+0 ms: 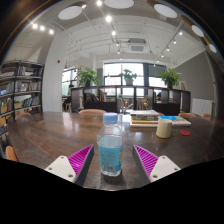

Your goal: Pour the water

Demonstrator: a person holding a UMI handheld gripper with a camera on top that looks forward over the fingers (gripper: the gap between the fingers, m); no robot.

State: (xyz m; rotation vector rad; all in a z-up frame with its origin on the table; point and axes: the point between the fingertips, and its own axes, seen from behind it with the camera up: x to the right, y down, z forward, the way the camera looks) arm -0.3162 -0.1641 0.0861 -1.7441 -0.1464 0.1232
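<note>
Gripper (111,160) w/ jaws spread wide; the 2 magenta pads (80,158) are flanking a clear plastic water bottle (110,148), gaps showing on both sides. Bottle is standing upright on the brown wooden table (50,135), between the fingers, blue cap on, pale label round its middle. Beyond the right finger, a cream cup (165,127) is sitting on the table, beside a stack of books (148,117). Chairs are lining the far edge of the table. Bookshelf (18,88) is standing at left; potted plants (128,75) are sitting by the windows at back.
</note>
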